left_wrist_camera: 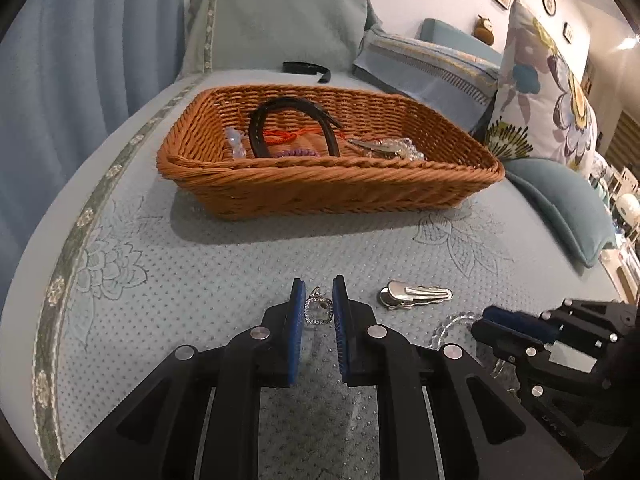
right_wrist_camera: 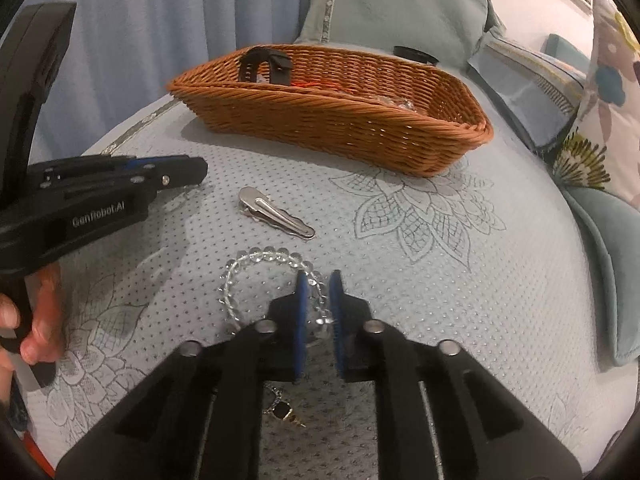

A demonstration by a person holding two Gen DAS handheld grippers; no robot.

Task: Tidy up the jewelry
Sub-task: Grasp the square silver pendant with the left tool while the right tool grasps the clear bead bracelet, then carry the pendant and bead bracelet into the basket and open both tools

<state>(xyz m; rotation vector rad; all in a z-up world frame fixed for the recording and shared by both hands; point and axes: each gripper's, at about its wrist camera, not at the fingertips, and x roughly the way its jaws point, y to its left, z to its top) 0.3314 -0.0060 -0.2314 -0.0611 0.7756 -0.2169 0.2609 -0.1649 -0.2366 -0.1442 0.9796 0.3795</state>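
Note:
A wicker basket (left_wrist_camera: pixel 320 188) (right_wrist_camera: pixel 340 124) on the bed holds a black headband (left_wrist_camera: pixel 256 128), an orange cord and beaded pieces. My left gripper (left_wrist_camera: pixel 318 300) is open, its blue pads on either side of a small sparkly pendant (left_wrist_camera: pixel 318 310) lying on the cover. A silver hair clip (left_wrist_camera: pixel 414 294) (right_wrist_camera: pixel 276 212) lies just right of it. My right gripper (right_wrist_camera: pixel 318 292) is open around one side of a clear bead bracelet (right_wrist_camera: pixel 256 264) on the cover. A small dark earring (right_wrist_camera: pixel 286 412) lies under the right gripper.
The bed cover (left_wrist_camera: pixel 200 272) is pale blue and quilted. Pillows (left_wrist_camera: pixel 540 92) and a blue cushion (left_wrist_camera: pixel 568 208) lie to the right. A black band (left_wrist_camera: pixel 306 68) lies behind the basket. A blue curtain (left_wrist_camera: pixel 80 60) hangs at the left.

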